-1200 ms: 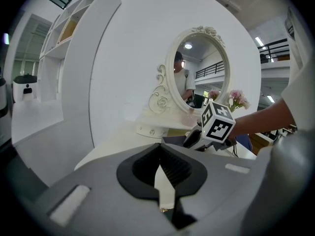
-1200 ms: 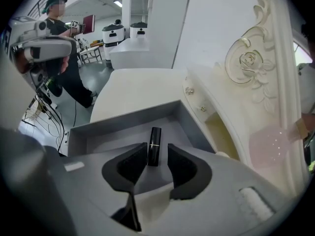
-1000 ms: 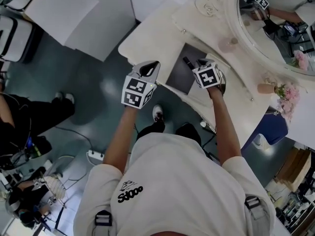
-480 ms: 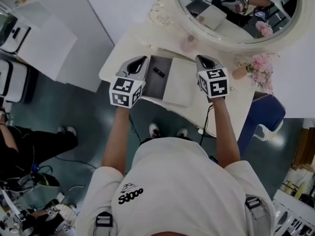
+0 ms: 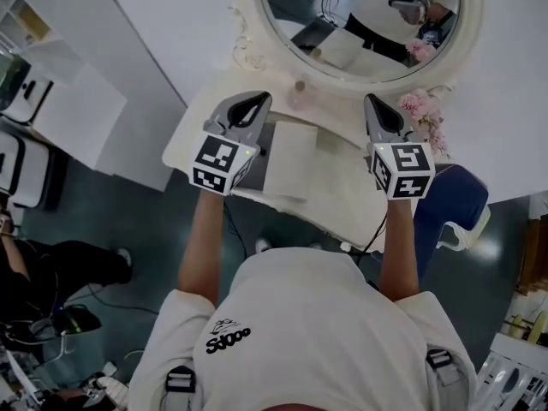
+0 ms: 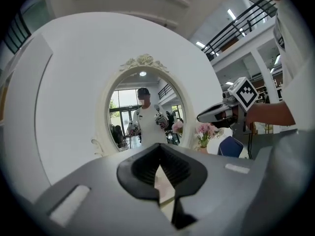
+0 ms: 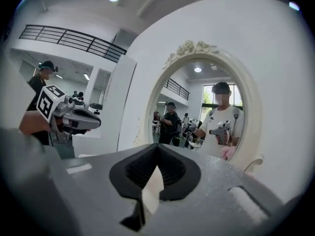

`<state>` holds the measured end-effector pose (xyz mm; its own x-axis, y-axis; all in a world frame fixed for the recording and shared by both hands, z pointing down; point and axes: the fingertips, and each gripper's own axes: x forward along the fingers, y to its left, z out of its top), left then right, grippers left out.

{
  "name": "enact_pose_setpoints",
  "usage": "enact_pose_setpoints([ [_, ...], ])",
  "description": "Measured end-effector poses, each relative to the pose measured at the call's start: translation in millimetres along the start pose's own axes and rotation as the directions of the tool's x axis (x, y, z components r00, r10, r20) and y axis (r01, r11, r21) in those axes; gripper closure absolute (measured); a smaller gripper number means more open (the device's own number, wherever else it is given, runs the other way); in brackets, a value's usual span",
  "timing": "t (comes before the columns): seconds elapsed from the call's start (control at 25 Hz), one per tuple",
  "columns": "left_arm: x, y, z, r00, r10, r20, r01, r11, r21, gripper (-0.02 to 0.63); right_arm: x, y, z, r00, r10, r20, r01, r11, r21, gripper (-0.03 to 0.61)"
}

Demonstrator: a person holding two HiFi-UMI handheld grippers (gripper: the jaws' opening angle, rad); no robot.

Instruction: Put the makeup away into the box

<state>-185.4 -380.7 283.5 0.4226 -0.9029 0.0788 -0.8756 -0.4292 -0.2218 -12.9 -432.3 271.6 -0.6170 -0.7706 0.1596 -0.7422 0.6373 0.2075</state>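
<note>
Spotter: Mirror (image 5: 368,15) and white dressing table (image 5: 342,199) are taking up most of the head view, with the person standing square to them.

Checker: And the box?

Spotter: The box (image 5: 289,161) is lying open on the table between the two grippers, its grey inside partly hiding behind the left gripper (image 5: 250,103).

Checker: What are the jaws doing?

Spotter: Both pairs are pressing tip to tip with nothing between them. The left gripper and the right gripper (image 5: 379,105) are hanging above the table, pointing at the mirror.

Checker: Where is the makeup sitting?

Spotter: A small pink bottle (image 5: 300,98) is standing at the mirror's foot, just beyond the box. Whether anything is lying inside the box is not showing.

Checker: So what is looking risky?

Spotter: Probably the way down. Jaws arriving closed could be tipping that bottle over instead of gripping it. The right gripper is also hanging near the flowers (image 5: 418,108), so a wide swing could be knocking them over.
</note>
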Motion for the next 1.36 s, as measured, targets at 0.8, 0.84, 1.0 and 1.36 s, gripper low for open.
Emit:
enact_pose_setpoints([
  [0.8, 6, -19, 38, 0.999, -0.011, 0.043, 0.009, 0.999, 0.047, 0.595, -26, 0, 34, 0.994, 0.027, 0.108, -0.021, 0.998, -0.055, 0.577],
  [0.84, 6, -19, 37, 0.999, -0.013, 0.042, 0.011, 0.999, 0.046, 0.595, -26, 1, 34, 0.994, 0.029, 0.107, -0.023, 0.998, -0.054, 0.577],
  [1.0, 6, -21, 35, 0.999, -0.020, 0.037, 0.018, 0.999, 0.047, 0.595, -25, 2, 31, 0.994, 0.037, 0.100, -0.032, 0.998, -0.050, 0.577],
  [1.36, 6, -19, 25, 1.000, -0.024, 0.011, 0.023, 0.998, 0.050, 0.595, -21, 5, 26, 0.995, 0.047, 0.087, -0.044, 0.998, -0.040, 0.577],
])
